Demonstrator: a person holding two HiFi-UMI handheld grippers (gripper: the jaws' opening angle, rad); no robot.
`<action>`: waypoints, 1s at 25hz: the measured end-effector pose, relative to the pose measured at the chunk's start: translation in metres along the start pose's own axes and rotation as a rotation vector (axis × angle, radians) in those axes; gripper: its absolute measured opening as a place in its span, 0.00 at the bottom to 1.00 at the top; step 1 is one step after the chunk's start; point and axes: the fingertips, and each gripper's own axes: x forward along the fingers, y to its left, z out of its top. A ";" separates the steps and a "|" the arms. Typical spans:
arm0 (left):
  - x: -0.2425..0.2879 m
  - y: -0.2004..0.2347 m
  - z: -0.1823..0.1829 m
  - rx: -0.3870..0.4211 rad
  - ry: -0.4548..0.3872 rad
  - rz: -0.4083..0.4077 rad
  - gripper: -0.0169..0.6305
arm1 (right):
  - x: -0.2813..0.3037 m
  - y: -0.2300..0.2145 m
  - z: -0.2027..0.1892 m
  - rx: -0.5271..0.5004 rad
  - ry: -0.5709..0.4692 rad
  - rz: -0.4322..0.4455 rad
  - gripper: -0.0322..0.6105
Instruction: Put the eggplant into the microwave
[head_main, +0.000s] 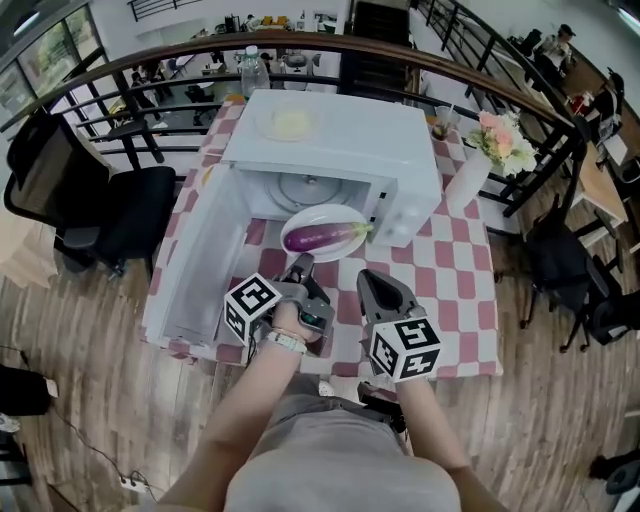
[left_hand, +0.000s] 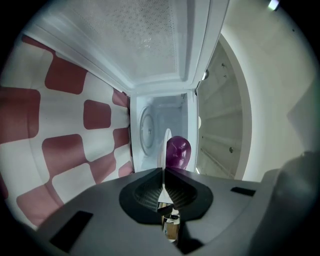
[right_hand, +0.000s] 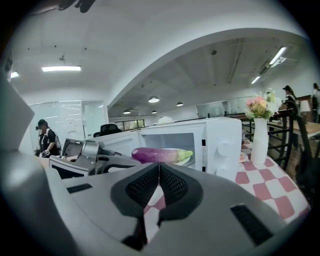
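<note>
Gripping the plate (head_main: 310, 218), the left gripper (head_main: 300, 264) bears a glossy purple, green-capped eggplant (head_main: 320, 238); right gripper (head_main: 368, 276) clenched empty.

One microwave (head_main: 330, 140) stands on one desk (head_main: 450, 280). There is one eggplant (head_main: 322, 237). The plates number two: one white plate (head_main: 310, 215) under the eggplant and one second plate (head_main: 265, 125) on the microwave's top. The desk also bears one vase (head_main: 465, 180) of flowers and one clear bottle (head_main: 254, 70). Two grippers show, the left gripper (head_main: 299, 262) and the right gripper (head_main: 368, 280), each bearing one marker cube.
</note>
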 end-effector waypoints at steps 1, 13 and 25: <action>0.003 0.001 0.002 -0.001 -0.002 0.003 0.05 | 0.003 0.000 0.000 0.000 0.001 0.006 0.09; 0.037 0.016 0.026 0.019 0.010 0.042 0.05 | 0.040 -0.006 0.008 0.010 0.023 0.036 0.09; 0.073 0.047 0.055 0.030 0.035 0.052 0.05 | 0.071 -0.012 -0.001 0.034 0.072 0.053 0.09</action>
